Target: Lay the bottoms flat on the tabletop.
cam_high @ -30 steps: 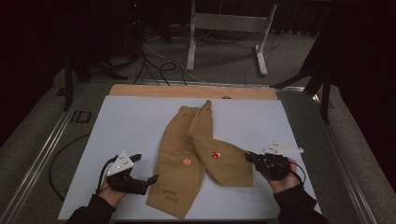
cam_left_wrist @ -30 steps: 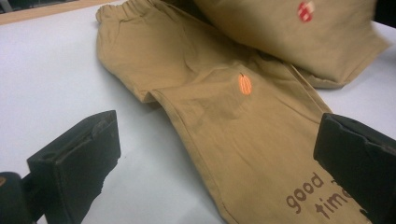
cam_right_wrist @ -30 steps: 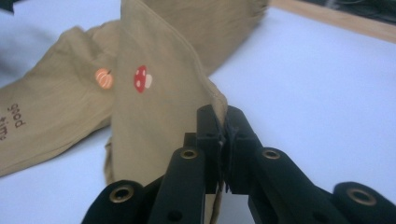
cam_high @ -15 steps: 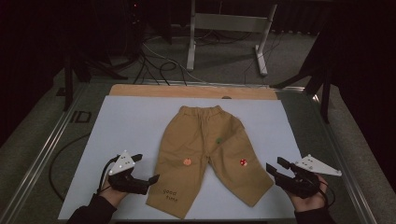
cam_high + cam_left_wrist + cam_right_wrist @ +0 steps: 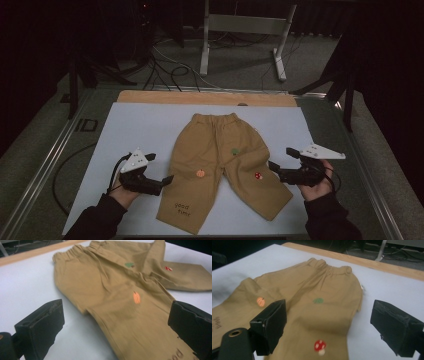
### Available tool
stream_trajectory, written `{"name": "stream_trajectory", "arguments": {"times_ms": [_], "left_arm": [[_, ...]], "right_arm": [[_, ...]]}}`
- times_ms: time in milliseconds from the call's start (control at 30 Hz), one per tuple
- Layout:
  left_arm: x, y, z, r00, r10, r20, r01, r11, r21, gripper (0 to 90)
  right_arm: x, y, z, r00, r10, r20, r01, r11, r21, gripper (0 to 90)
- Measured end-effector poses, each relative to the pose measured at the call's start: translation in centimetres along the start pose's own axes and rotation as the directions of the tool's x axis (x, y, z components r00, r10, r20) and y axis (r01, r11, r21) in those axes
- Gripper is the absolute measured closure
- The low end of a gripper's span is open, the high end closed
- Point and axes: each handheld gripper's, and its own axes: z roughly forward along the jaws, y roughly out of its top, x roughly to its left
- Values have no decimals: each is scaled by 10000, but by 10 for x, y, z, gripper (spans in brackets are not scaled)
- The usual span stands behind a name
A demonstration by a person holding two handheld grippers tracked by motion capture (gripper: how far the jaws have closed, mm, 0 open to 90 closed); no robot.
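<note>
Left gripper [image 5: 159, 169] lower left, right gripper [image 5: 281, 163] lower right, both jaws spread wide, holding nothing. Tan toddler pants [image 5: 222, 167] lie flat mid-frame between them on the white mat [image 5: 145, 125], waistband toward the top.

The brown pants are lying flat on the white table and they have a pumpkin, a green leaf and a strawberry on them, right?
Almost. The brown pants lie flat on the white table with a pumpkin and a green leaf, but the red patch is a mushroom, not a strawberry. The right gripper view shows it.
</note>
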Motion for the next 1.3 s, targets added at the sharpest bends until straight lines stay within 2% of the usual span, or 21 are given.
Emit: {"name": "stream_trajectory", "arguments": {"times_ms": [33, 67, 133, 167, 200, 300, 333, 367, 400, 433, 467, 500, 567, 633, 833, 1033, 1167, 1200, 1267, 1300], "left_arm": [[3, 4, 2, 10000, -16, 28, 16, 10000, 65, 15], [5, 7, 5, 10000, 3, 1, -3, 10000, 86, 12], [11, 14, 11, 10000, 6, 7, -6, 9998, 185, 12], [16, 19, 18, 10000, -73, 57, 72, 9996, 273, 11], [16, 19, 18, 10000, -73, 57, 72, 9996, 273, 12], [25, 27, 29, 9999, -120, 95, 116, 9991, 397, 12], [25, 27, 29, 9999, -120, 95, 116, 9991, 397, 11], [32, 31, 37, 9996, -264, 102, 260, 9987, 441, 11], [37, 35, 44, 9991, -408, 120, 401, 9978, 531, 12], [37, 35, 44, 9991, -408, 120, 401, 9978, 531, 12], [42, 38, 52, 9990, -420, 117, 412, 9970, 651, 12], [42, 38, 52, 9990, -420, 117, 412, 9970, 651, 12], [45, 41, 59, 9993, -384, 32, 381, 9965, 744, 12], [52, 45, 69, 9990, -446, -16, 445, 9953, 865, 12], [63, 49, 85, 9981, -580, -203, 598, 9933, 990, 12], [72, 57, 106, 9976, -578, -386, 620, 9910, 1187, 12], [77, 61, 123, 9984, -559, 2, 553, 9890, 1374, 19], [78, 61, 127, 9986, -537, -30, 536, 9886, 1409, 20], [79, 63, 134, 9989, -388, -273, 425, 9875, 1517, 21], [80, 63, 137, 9986, -384, -359, 436, 9863, 1591, 23]], "right_arm": [[-1, 4, 6, 9999, -81, 67, 80, 9999, 70, 139], [-3, 11, 16, 9997, -208, -115, 209, 9998, 67, 137], [-5, 14, 22, 9996, -293, -35, 294, 9995, 143, 138], [-9, 19, 34, 9992, -312, -260, 314, 9995, 88, 138], [-9, 19, 34, 9992, -312, -260, 314, 9995, 88, 138], [-16, 24, 54, 9984, -378, -429, 381, 9993, 60, 127], [-16, 24, 54, 9984, -378, -429, 381, 9993, 60, 127], [-17, 25, 58, 9984, -378, -421, 379, 9993, 29, 128], [-22, 28, 76, 9969, -414, -662, 424, 9990, 139, 126], [-22, 28, 76, 9969, -414, -662, 424, 9990, 139, 126], [-25, 31, 87, 9963, -470, -720, 492, 9984, 286, 126], [-26, 32, 92, 9960, -472, -755, 499, 9982, 343, 125], [-28, 33, 97, 9959, -421, -795, 456, 9980, 435, 126], [-33, 36, 110, 9958, -414, -815, 456, 9977, 506, 126], [-40, 41, 128, 9964, -435, -723, 486, 9963, 707, 133], [-54, 44, 149, 9986, -192, -490, 237, 9953, 939, 130], [-60, 44, 157, 9992, -79, -398, 124, 9934, 1140, 127], [-66, 43, 163, 9995, -82, -307, 122, 9913, 1312, 128], [-68, 43, 165, 9996, 22, -282, 15, 9910, 1336, 131], [-72, 42, 171, 9999, 92, -40, -85, 9877, 1562, 142]]}}
